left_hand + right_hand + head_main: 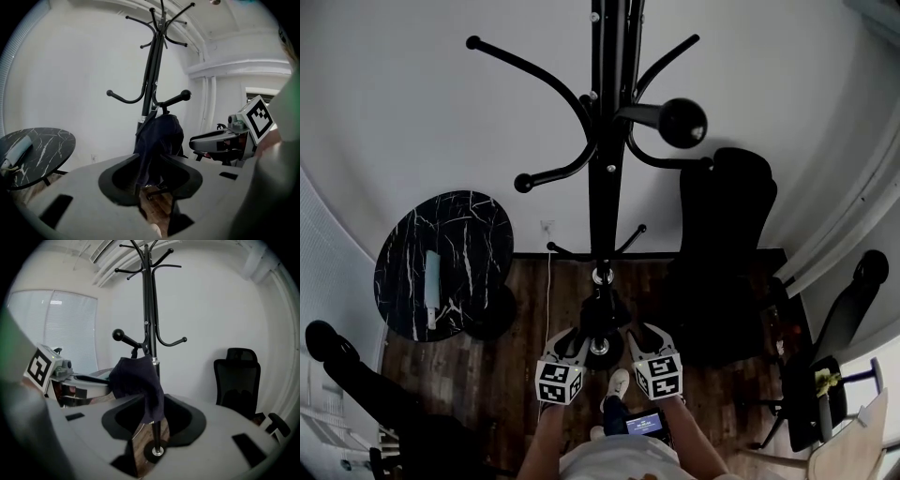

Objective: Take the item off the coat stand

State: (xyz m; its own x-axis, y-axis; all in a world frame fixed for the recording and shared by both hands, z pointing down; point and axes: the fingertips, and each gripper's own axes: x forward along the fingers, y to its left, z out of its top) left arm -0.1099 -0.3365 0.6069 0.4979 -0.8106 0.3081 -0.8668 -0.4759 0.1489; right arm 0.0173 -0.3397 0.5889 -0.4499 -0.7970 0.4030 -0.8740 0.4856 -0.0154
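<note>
A white wall (412, 112) and a dark wooden floor (525, 309) frame a corner where the black coat stand (602, 187) rises, with curved hooks branching off its pole at several heights. Its round base (155, 452) sits on the boards right in front of the person.

Just to the right of the stand, against the wall, is a black office chair (722, 244). On the other side is a round black marbled tabletop (459, 244), well apart from the pole.

The item (136, 376), a dark blue bundle of cloth, is still on the stand. It hangs low against the pole, beneath a knob-ended hook (118, 335). From here it seems to hang by a strap, though I can't make out what sort of garment it is.

Both tools are held side by side, close in front of the pole and pointing at the cloth. The left gripper (570, 339) has its fingers spread wide. The cloth droops in the gap between them, and neither finger presses on it. The right gripper (644, 336) also has its fingers apart, a little less wide, and a fold of the cloth hangs loose between them without being pinched.

A small pale object (432, 281) lies on the tabletop near its left edge.
</note>
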